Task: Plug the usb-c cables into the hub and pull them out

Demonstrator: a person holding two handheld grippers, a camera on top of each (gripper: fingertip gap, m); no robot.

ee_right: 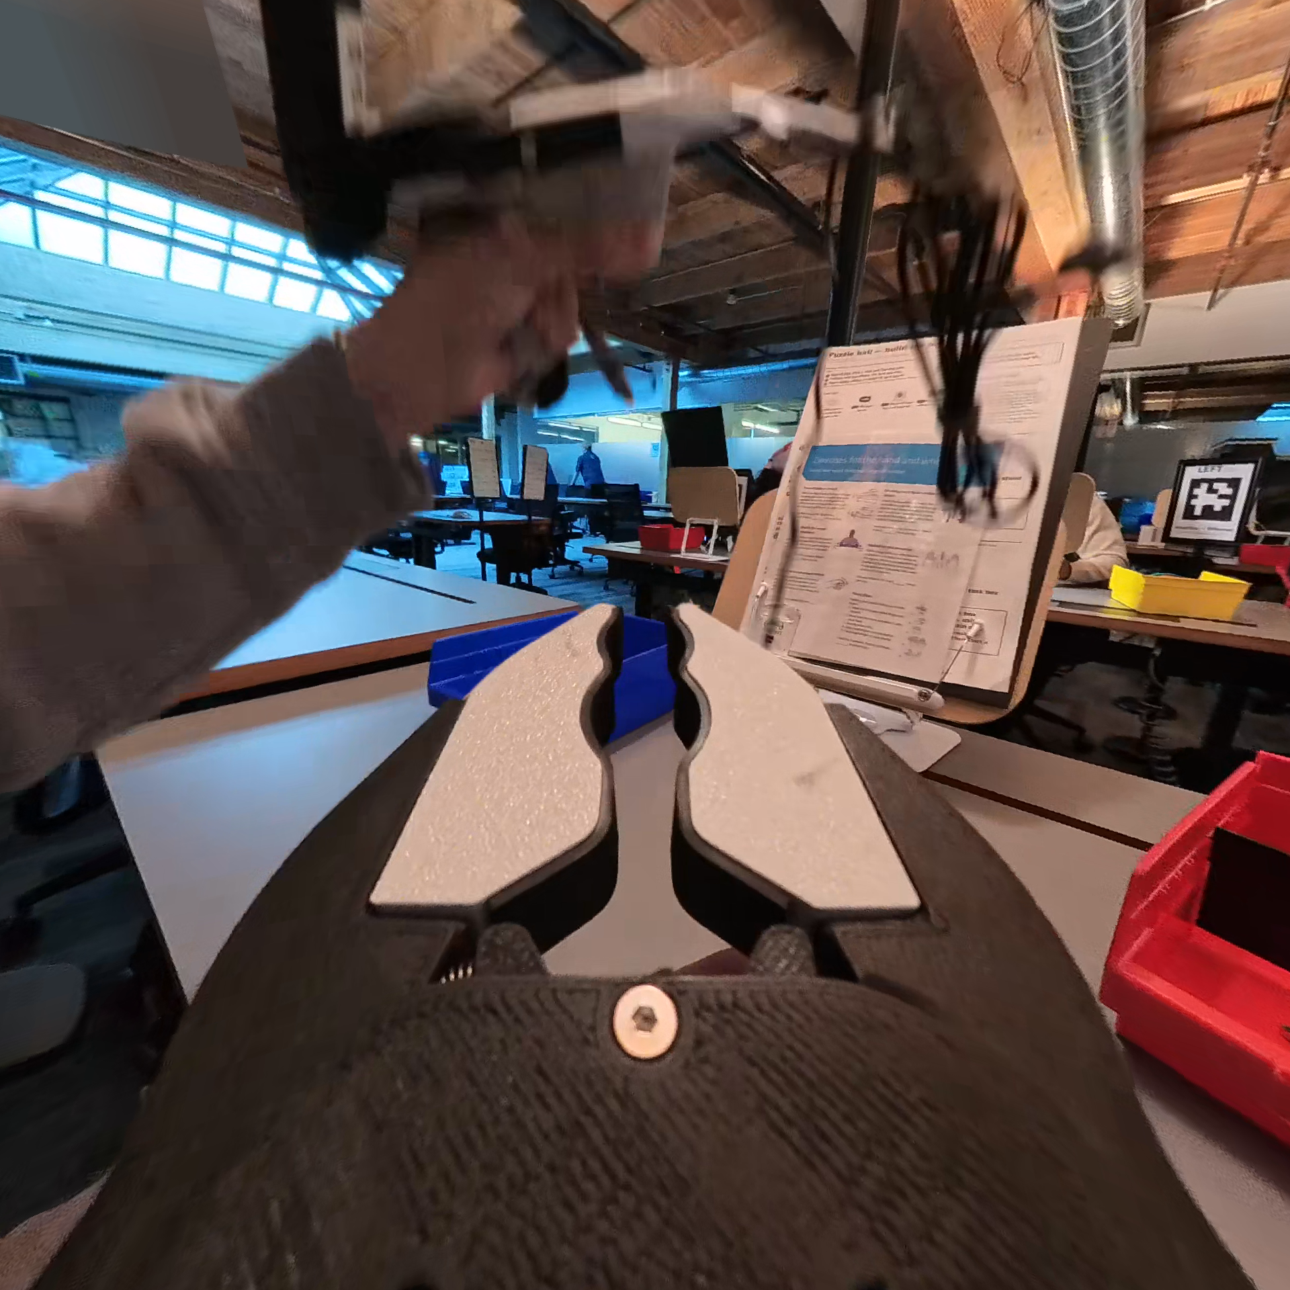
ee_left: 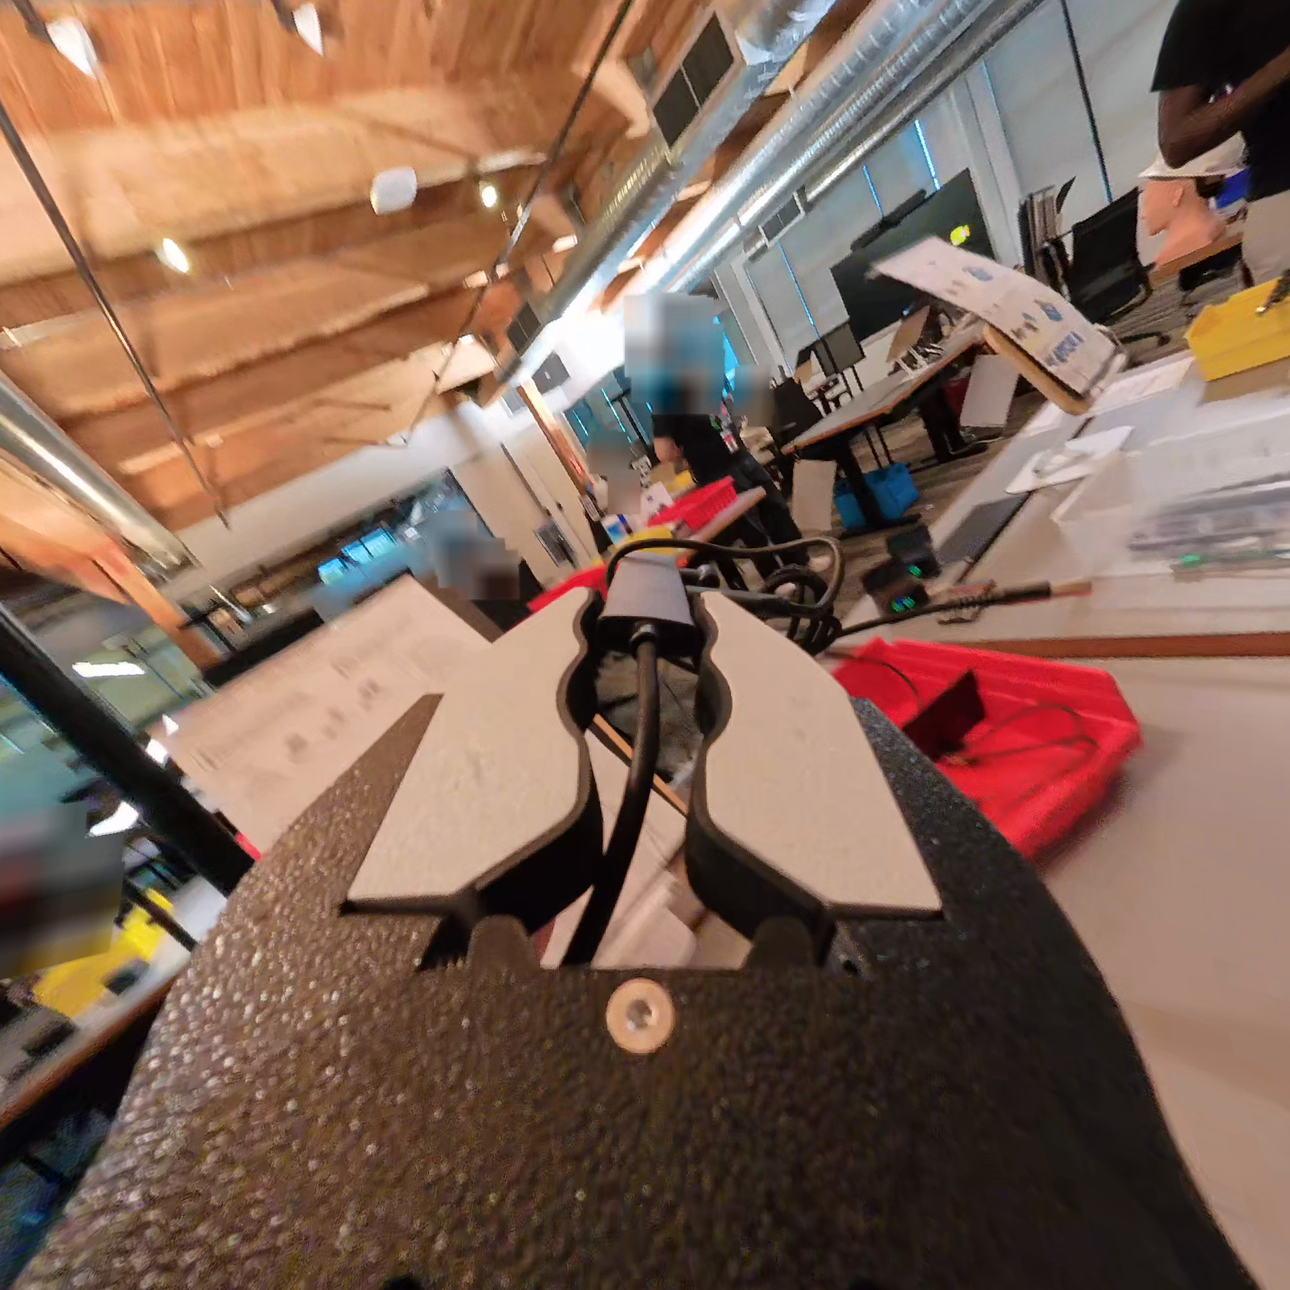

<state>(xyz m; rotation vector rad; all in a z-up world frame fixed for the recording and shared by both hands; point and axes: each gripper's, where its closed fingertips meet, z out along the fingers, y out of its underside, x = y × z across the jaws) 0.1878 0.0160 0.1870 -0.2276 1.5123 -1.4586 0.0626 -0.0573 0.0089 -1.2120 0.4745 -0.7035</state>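
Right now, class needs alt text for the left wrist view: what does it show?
The left gripper clamps a dark hub between its fingertips, raised above the table, a black cable trailing back between the fingers. A red bin lies right.

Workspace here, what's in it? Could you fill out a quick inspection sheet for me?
Surface: pale grey table with a wood edge.
Job's things: dark hub clamped at the left gripper's tips, lifted off the table.
Clutter: red bin, blue bin, instruction sheet on a stand.
Grippers: left shut on the hub; right gripper holds nothing, its jaws a narrow gap apart.
Cables: a black cable runs from the hub back between the left fingers; coiled black cables beyond it.
Surroundings: open office with desks, yellow bin, wooden ceiling, people at a distance.
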